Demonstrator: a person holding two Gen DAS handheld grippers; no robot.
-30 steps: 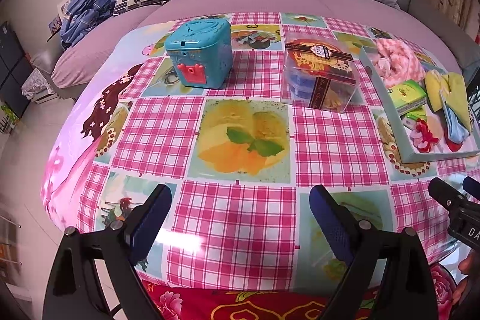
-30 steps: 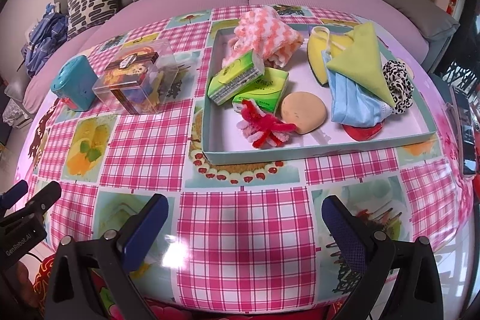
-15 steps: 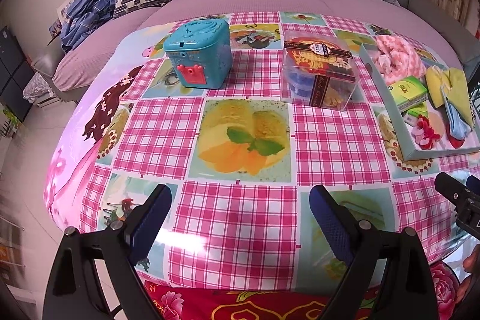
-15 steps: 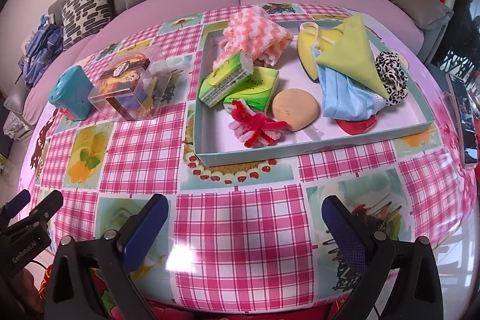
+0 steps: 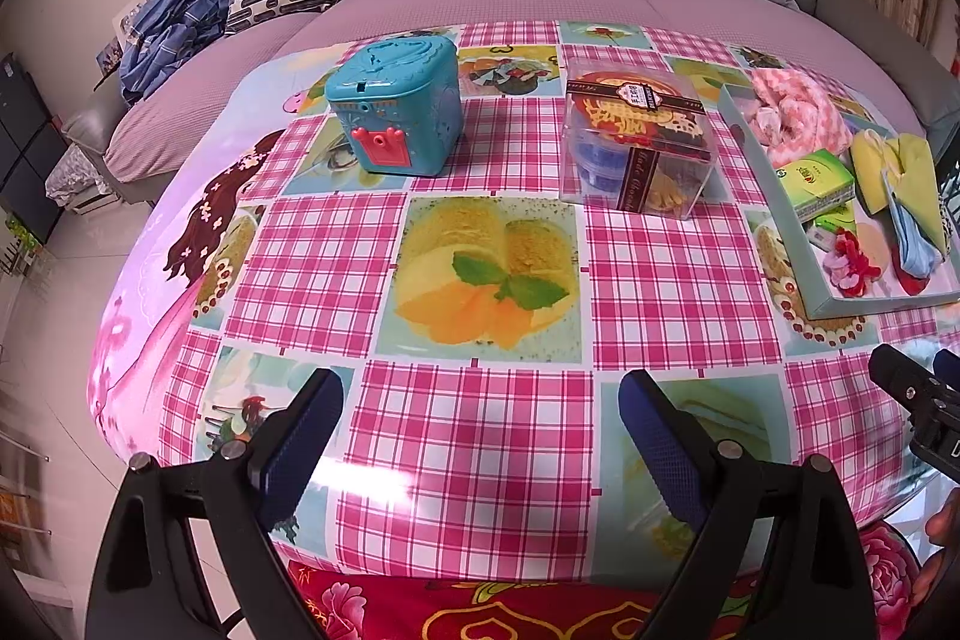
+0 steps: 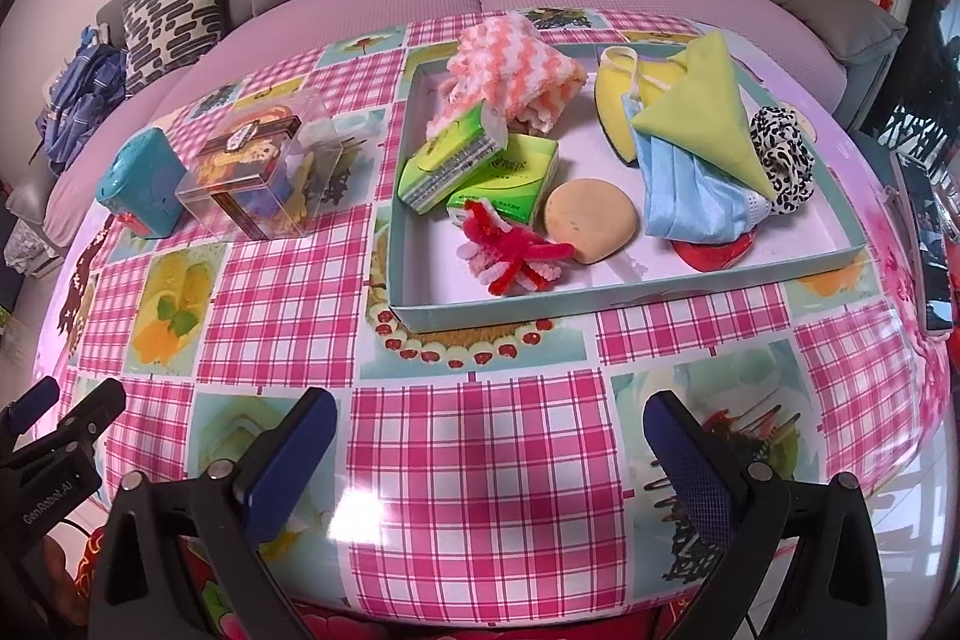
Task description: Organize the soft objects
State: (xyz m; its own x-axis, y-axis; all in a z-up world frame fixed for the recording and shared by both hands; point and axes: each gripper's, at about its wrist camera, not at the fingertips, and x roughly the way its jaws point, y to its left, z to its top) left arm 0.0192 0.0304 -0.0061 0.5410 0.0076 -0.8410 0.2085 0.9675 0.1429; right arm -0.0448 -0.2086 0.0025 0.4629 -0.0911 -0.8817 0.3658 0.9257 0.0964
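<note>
Both the left tongs and right tongs are being held released and empty over the checked surface. Soft things are lying heaped in the tray: towel, masks, tissue packs.

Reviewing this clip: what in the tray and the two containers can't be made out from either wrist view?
- Red item in the tray: right wrist view, mostly covered by the blue mask.
- Clear box contents: both views, blurred by printed wrap and glare.
- Teal box: lid shut, inside hidden.
- Tissue packs: print too small to read.
- Tray's far right: cut off in left wrist view.
</note>
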